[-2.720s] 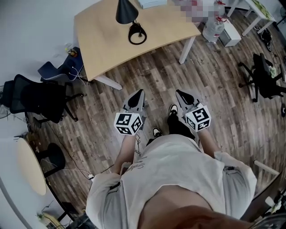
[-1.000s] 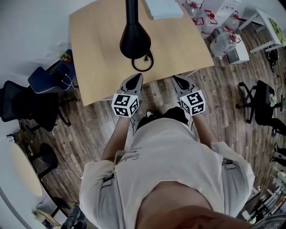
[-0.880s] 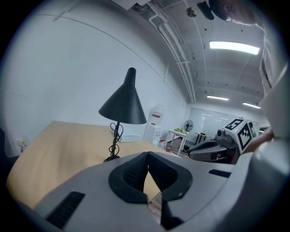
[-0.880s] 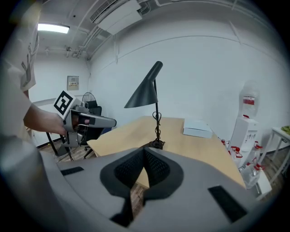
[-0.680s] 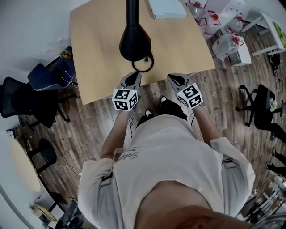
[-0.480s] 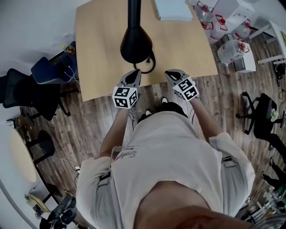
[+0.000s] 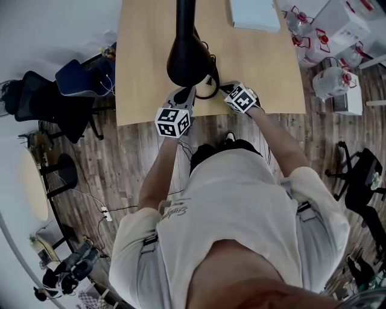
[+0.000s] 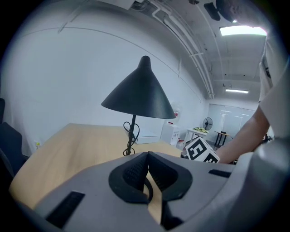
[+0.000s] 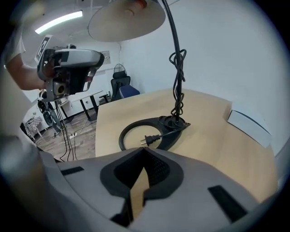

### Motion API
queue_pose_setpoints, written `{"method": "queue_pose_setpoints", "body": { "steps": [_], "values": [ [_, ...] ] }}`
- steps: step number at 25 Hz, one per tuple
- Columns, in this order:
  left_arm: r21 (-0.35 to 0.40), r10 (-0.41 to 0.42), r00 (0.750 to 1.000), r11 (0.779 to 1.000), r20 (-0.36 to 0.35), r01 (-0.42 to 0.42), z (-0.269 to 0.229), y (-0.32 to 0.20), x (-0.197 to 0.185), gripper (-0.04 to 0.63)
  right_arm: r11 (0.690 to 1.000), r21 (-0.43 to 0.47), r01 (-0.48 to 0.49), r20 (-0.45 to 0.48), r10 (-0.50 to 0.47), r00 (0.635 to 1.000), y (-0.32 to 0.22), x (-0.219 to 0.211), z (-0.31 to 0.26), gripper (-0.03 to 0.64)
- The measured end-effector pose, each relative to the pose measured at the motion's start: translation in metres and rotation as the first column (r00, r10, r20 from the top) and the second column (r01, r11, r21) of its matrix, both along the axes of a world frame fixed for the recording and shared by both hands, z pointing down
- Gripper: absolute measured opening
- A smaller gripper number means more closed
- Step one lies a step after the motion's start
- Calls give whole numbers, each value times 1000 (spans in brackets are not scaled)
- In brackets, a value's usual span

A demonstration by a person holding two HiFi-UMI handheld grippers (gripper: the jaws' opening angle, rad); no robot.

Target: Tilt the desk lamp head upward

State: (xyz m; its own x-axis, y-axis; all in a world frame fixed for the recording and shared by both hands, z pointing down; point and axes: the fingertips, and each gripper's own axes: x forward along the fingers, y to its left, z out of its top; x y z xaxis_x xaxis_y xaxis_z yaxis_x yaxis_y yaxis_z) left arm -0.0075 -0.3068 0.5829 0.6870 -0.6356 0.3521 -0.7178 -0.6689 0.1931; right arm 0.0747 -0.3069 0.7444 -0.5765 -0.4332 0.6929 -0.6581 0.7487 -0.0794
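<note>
**Both tools pressed shut, empty, close to the lamp**

We hold both tools over the near edge of the bench [image 7: 145,66]. In the head view the left tool [image 7: 184,94] sits at 6 o'clock of the black, cone-shaped lamp head [image 7: 187,60]. The right tool [image 7: 225,89] lies at about 4 o'clock of it, just beside the ring-shaped lamp base [image 7: 211,89]. From above we cannot tell whether either tool touches the lamp.

In the left gripper view the left tool [image 8: 146,170] has its pads pressed together with nothing between them. The lamp head [image 8: 138,97] stands beyond them at 12 o'clock, apart from the tool, with its open rim facing down. Under it the thin stem, with the cord [image 8: 130,136] wound round it, rises from the bench. The right tool's marker cube shows at 3 o'clock.

In the right gripper view the right tool [image 9: 143,168] is likewise closed on nothing. Straight ahead at 12 o'clock the lamp base [image 9: 131,129] lies flat on the bench [image 9: 217,149]. The plug [image 9: 147,140] lies loose across the base. The pale underside of the lamp head [image 9: 127,20] hangs high at 12 o'clock, and the left tool hovers at 10 o'clock.

A white box [image 7: 254,13] lies on the bench at 1 o'clock. Office chairs [image 7: 42,111] stand at 9 o'clock on the wood floor [image 7: 120,163], and water bottles [image 7: 329,78] stand at 3 o'clock.
</note>
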Motion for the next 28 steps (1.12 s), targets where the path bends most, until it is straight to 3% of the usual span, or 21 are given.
{"method": "queue_pose_setpoints", "body": {
  "steps": [5, 15, 22, 28],
  "values": [
    [26, -33, 999, 999, -17, 33, -9, -7, 4, 14, 997, -35, 65, -65, -67, 996, -10, -10, 17, -5],
    [87, -34, 999, 996, -36, 37, -29, -19, -4, 14, 993, -104, 60, -82, -69, 994, -19, -20, 32, -5],
    [104, -47, 995, 993, -91, 57, -47, -14, -7, 14, 997, -68, 47, -152, -57, 987, -17, -19, 28, -5],
    [107, -62, 995, 992, -75, 69, -50, -13, -9, 12, 997, -59, 41, -168, -50, 984, -19, -20, 27, -5]
  ]
}}
